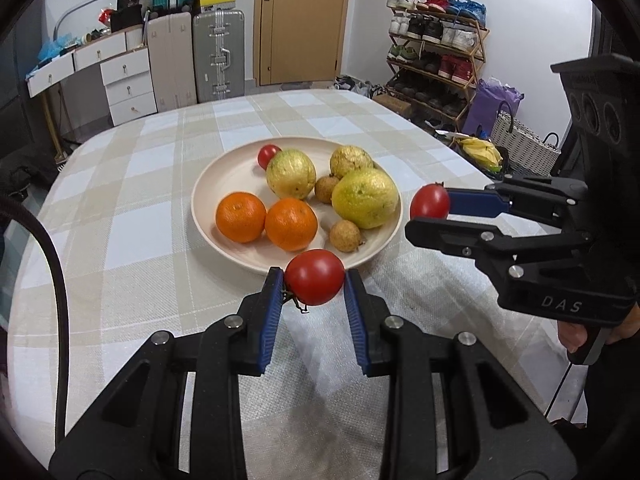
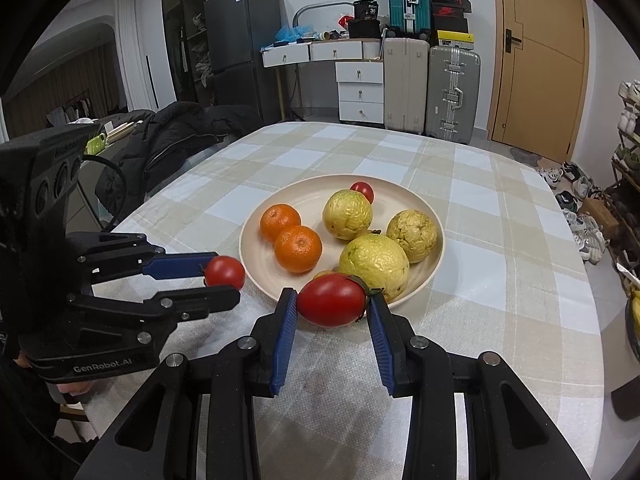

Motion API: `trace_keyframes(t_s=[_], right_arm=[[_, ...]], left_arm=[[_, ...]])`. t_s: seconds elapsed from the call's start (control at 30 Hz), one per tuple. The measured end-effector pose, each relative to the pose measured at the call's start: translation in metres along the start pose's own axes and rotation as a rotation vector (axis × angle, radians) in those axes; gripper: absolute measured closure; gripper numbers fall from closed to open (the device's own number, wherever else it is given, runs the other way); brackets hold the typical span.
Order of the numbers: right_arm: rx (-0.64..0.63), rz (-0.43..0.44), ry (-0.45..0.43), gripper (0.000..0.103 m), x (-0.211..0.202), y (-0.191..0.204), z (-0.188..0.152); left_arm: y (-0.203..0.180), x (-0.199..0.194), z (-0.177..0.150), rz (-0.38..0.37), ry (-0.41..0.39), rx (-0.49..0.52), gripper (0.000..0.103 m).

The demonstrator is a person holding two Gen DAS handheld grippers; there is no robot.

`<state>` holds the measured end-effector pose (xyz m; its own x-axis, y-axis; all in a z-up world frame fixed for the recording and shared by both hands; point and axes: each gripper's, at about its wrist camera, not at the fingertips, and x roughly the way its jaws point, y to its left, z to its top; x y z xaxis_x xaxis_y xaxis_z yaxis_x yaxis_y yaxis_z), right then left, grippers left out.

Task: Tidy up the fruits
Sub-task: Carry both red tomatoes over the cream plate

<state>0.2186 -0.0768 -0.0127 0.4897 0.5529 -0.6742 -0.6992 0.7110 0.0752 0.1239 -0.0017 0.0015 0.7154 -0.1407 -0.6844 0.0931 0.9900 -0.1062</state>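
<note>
Fruits: your left gripper (image 1: 314, 278) is clamped on a red tomato (image 1: 315, 277) at the plate's (image 1: 208, 216) near rim, and your right gripper (image 2: 332, 300) is clamped on a second tomato (image 2: 331, 299) at that rim's right side. You have bare checked tablecloth (image 1: 132, 216) all round the plate, with the table edges well apart from it. Behind the table stand suitcases (image 1: 218, 54), white drawers (image 1: 128, 80), a door (image 1: 302, 20) and a shoe rack (image 1: 436, 52). The plate holds two oranges (image 1: 241, 217), three yellow-green guavas (image 1: 366, 198), two small brown fruits (image 1: 345, 235) and a small tomato (image 1: 268, 156)
</note>
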Motion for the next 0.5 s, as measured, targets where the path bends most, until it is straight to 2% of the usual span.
trace_keyframes(t_s=[0.5], right_arm=[[0.005, 0.002, -0.053, 0.067, -0.007, -0.001, 0.004]], left_arm=[[0.008, -0.027, 0.007, 0.031, -0.07, -0.028, 0.075]])
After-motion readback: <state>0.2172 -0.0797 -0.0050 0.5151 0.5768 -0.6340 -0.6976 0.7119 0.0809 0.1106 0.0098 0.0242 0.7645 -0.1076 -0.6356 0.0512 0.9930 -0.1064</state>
